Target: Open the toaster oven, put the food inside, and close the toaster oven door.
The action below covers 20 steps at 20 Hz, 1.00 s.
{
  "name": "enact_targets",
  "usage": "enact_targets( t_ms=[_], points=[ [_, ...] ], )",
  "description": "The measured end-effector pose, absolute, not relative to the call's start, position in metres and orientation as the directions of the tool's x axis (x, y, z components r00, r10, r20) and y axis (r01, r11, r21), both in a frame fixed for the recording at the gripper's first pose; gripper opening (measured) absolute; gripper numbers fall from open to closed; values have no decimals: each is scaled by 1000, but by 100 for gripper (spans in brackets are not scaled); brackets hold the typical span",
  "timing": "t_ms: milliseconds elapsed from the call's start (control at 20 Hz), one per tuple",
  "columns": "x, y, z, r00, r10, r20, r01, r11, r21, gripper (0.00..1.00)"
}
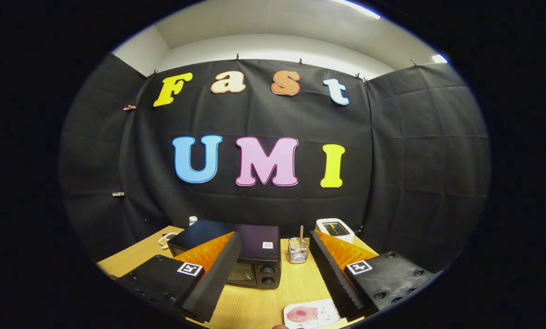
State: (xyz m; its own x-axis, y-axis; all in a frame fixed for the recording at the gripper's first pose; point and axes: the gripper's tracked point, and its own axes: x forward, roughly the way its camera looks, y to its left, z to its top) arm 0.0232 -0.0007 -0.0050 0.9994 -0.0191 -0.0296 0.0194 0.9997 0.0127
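Observation:
A black toaster oven (250,260) stands on the wooden table (259,306) beyond my left finger, its door up and two knobs on the right of its front. My gripper (273,278) is held high over the table's near part, open wide with nothing between its fingers. Close to my right finger lies a white plate (310,314) carrying a pinkish piece of food (302,314). The left finger hides part of the oven's front.
A clear glass holder with sticks (298,250) stands right of the oven. Behind it sits a white device (335,228). A small white-capped bottle (193,220) and a white item (167,239) lie behind the oven at the left. Black cloth walls close the booth.

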Motion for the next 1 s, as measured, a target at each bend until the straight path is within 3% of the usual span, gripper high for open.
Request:
enact_targets(
  t_ms=[1000],
  points=[
    [112, 136, -79, 986, 50, -160, -46, 999, 25, 98]
  ],
)
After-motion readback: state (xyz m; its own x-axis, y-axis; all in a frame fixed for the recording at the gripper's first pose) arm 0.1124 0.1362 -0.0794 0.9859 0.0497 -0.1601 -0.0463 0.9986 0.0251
